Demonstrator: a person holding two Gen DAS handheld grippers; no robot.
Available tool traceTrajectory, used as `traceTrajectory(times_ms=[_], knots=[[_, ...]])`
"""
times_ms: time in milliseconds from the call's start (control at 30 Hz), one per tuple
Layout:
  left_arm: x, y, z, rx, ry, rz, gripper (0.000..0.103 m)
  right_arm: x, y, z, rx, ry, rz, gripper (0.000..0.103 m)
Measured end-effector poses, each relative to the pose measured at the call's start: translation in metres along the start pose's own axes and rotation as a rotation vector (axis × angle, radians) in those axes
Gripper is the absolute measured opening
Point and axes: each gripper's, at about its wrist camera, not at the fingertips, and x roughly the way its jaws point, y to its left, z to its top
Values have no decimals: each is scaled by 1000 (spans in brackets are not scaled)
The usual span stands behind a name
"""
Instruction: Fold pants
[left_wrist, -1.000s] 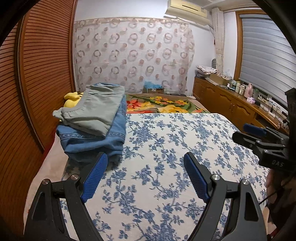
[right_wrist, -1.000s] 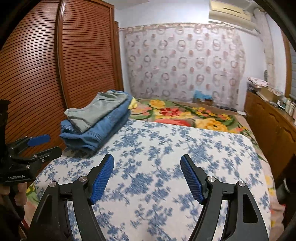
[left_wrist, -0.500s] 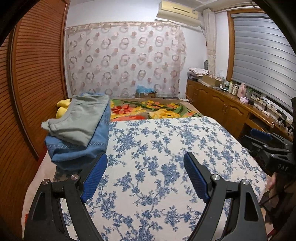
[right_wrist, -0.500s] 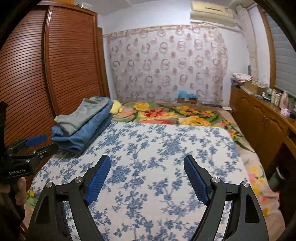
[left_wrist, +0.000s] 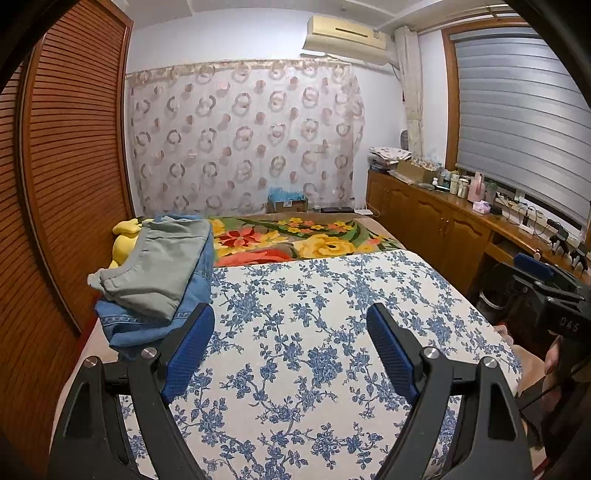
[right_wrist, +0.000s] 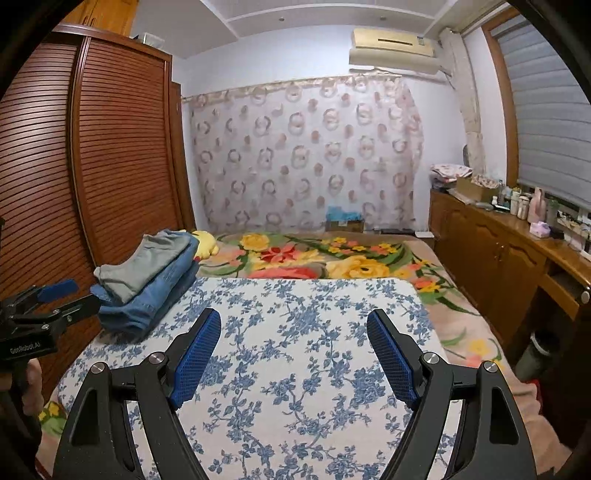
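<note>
A bed fills both views, covered near the cameras by a white sheet printed with blue flowers (left_wrist: 314, 332) (right_wrist: 306, 332), with a bright floral blanket (left_wrist: 295, 240) (right_wrist: 314, 258) beyond it toward the patterned curtain (left_wrist: 240, 140) (right_wrist: 306, 155). A slatted wooden wardrobe (left_wrist: 70, 177) (right_wrist: 110, 147) runs along the left side, and a wooden cabinet (left_wrist: 436, 221) (right_wrist: 498, 251) crowded with bottles stands along the right under the window blind. At the left edge of the bed, beside the wardrobe, lies a stack of folded clothes: blue jeans (left_wrist: 192, 295) (right_wrist: 155, 295) at the bottom and grey-green pants (left_wrist: 162, 266) (right_wrist: 140, 266) folded on top, with a yellow plush toy (left_wrist: 123, 240) (right_wrist: 205, 242) just behind the stack. The left gripper (left_wrist: 290, 354) (right_wrist: 48, 306) hangs above the flowered sheet with its blue-padded fingers spread wide and nothing between them; the stack sits ahead and to its left, the jeans' near edge showing just past the left fingertip, though whether it touches cannot be told. The right gripper (right_wrist: 293, 354) (left_wrist: 546, 280) also hangs wide apart and empty over the sheet, with the stack well off to its left and farther along the bed. Each gripper appears at the edge of the other's view, the left at the bed's left side, the right near its right corner.
</note>
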Motion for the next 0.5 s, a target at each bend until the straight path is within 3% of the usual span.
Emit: traceTrajectory(times_ms=[500], knots=[[-2, 2, -1, -8, -6, 1, 85, 5, -2, -4, -8, 6, 2, 83]])
